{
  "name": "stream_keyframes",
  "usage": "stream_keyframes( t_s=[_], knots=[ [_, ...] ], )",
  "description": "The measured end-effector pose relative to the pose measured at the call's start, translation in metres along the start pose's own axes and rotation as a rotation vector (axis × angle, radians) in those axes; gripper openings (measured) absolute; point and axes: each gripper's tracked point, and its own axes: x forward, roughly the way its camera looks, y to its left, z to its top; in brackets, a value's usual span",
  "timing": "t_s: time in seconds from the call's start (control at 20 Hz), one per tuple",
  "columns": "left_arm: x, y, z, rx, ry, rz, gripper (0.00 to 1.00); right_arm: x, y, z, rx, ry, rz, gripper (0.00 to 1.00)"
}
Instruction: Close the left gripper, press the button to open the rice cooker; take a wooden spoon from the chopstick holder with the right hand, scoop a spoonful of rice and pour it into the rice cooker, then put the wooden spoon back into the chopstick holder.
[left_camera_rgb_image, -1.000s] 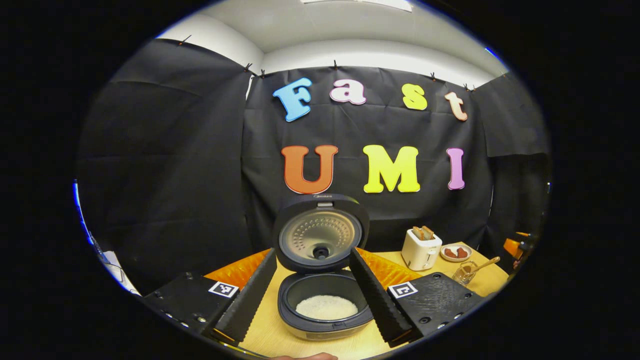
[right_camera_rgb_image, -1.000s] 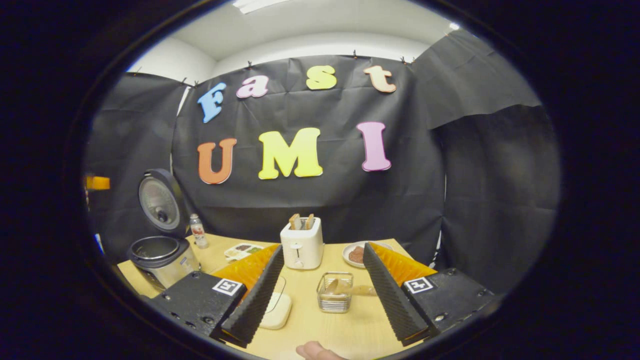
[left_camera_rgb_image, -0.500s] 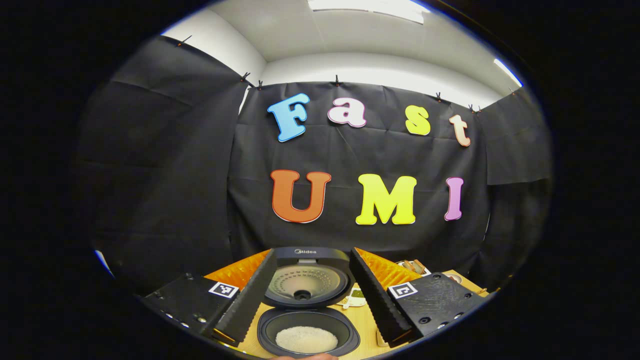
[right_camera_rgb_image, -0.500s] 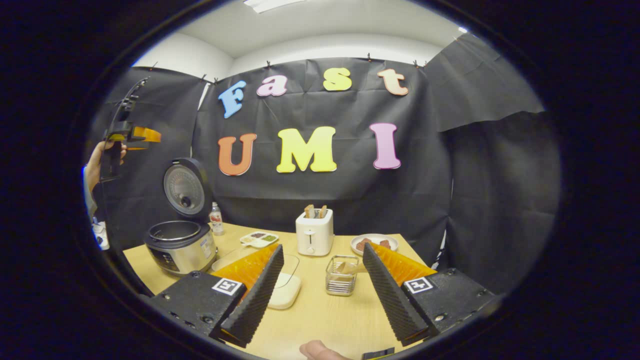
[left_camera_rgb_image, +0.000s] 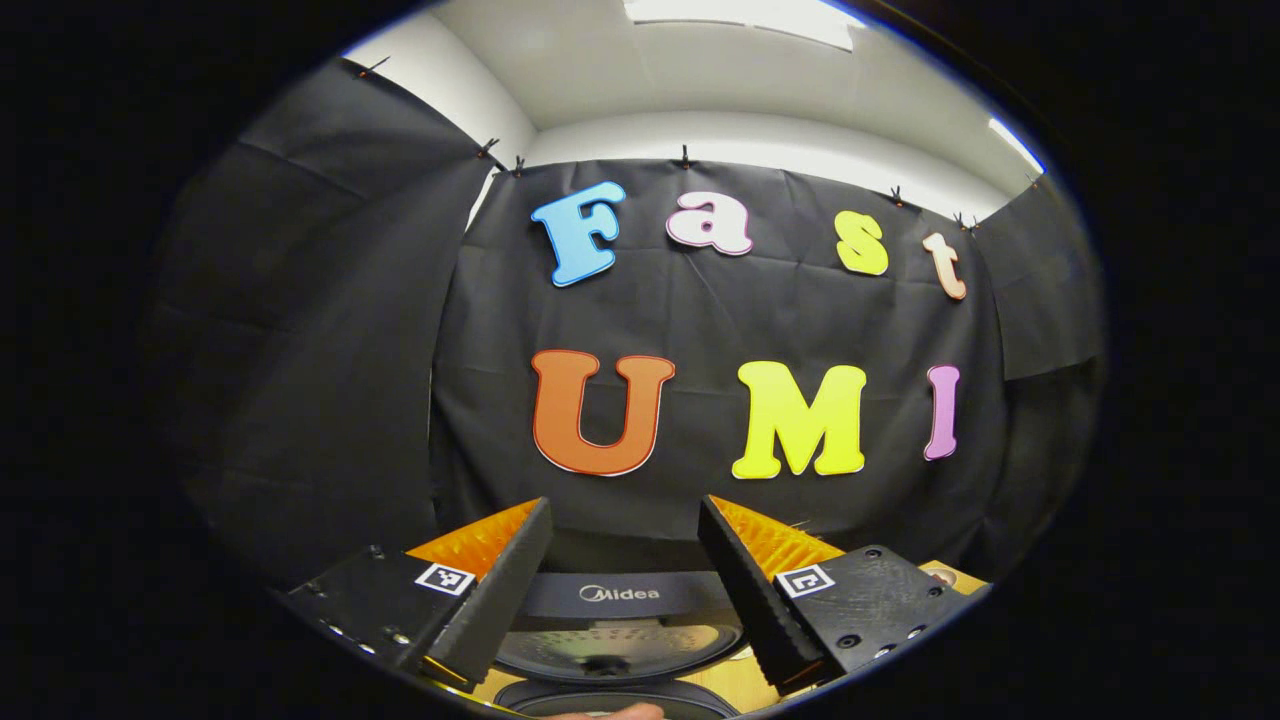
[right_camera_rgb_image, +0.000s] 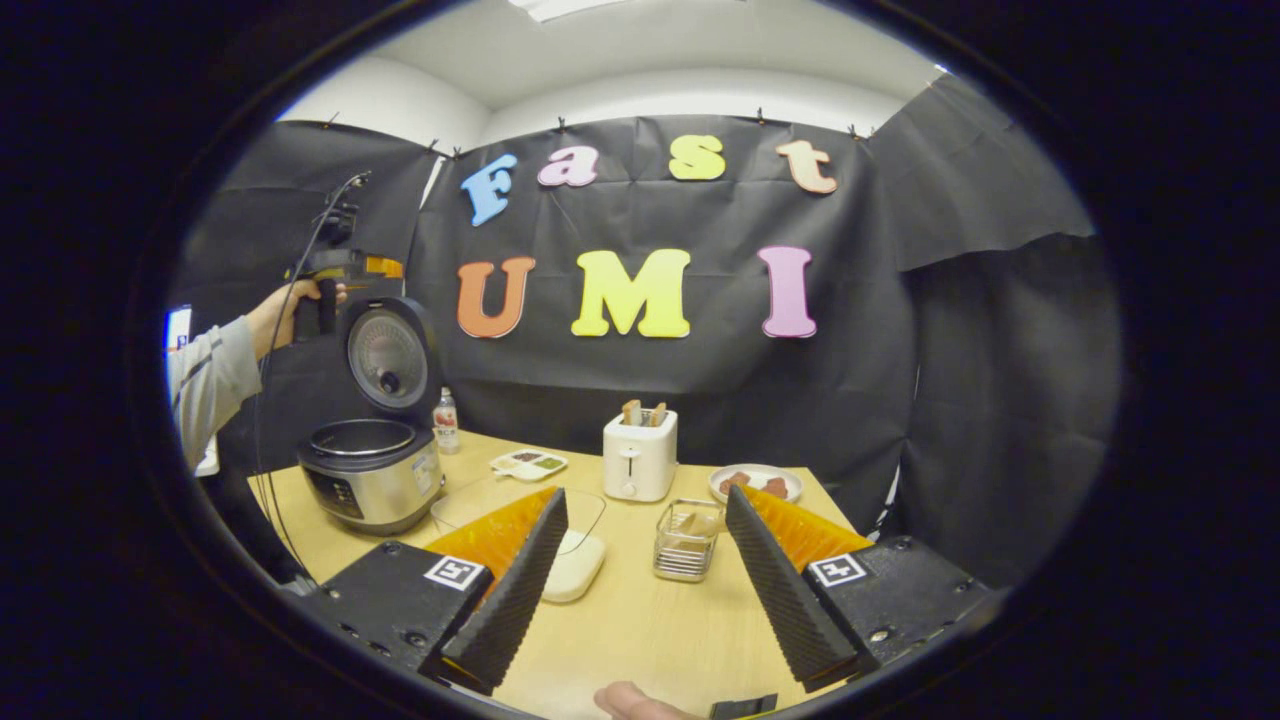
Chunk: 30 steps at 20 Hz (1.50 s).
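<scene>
Wooden table is carrying the rice cooker, lid already up, and I'm holding my right gripper and left gripper wide open, empty, spoon apparently resting in the holder, scooping not begun.

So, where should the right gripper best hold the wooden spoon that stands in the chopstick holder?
Probably grip the wooden spoon on the part leaning out above the rim of the chopstick holder, coming down from above with the open right gripper. The holder's walls block the sides lower down.
</scene>
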Motion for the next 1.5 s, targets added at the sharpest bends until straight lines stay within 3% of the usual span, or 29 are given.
stream_keyframes(
  t_s=[0.1, 0.2, 0.6, 0.65, 0.7, 0.75, 0.95, 1.3, 1.5],
  knots=[
    [0.014, -0.008, -0.024, 0.017, 0.086, 0.007, 0.94, 0.002, 0.001, -0.002, 0.003, -0.002, 0.0, 0.99],
    [0.016, 0.006, -0.035, 0.144, 0.125, 0.073, 0.96, 0.002, 0.001, -0.003, 0.014, -0.002, -0.005, 0.99],
    [-0.019, -0.005, -0.036, 0.111, 0.225, 0.072, 1.0, -0.021, 0.018, 0.004, 0.023, -0.019, 0.029, 1.0],
    [-0.026, -0.005, -0.037, 0.12, 0.232, 0.072, 0.93, -0.027, 0.026, 0.0, 0.043, 0.001, 0.058, 1.0],
    [-0.034, -0.006, -0.038, 0.115, 0.235, 0.07, 1.0, -0.033, 0.032, 0.001, 0.063, 0.01, 0.084, 1.0],
    [-0.043, -0.008, -0.039, 0.106, 0.247, 0.07, 1.0, -0.038, 0.031, 0.005, 0.073, 0.01, 0.091, 1.0],
    [-0.078, -0.013, -0.057, 0.092, 0.336, 0.071, 1.0, -0.052, 0.024, 0.023, 0.038, -0.036, 0.03, 1.0],
    [-0.146, -0.031, -0.13, 0.03, 0.563, -0.017, 1.0, -0.07, 0.051, 0.048, 0.072, -0.078, 0.044, 1.0],
    [-0.176, -0.029, -0.159, -0.02, 0.665, -0.019, 0.98, -0.094, 0.052, 0.073, 0.091, -0.121, 0.017, 1.0]
  ],
)
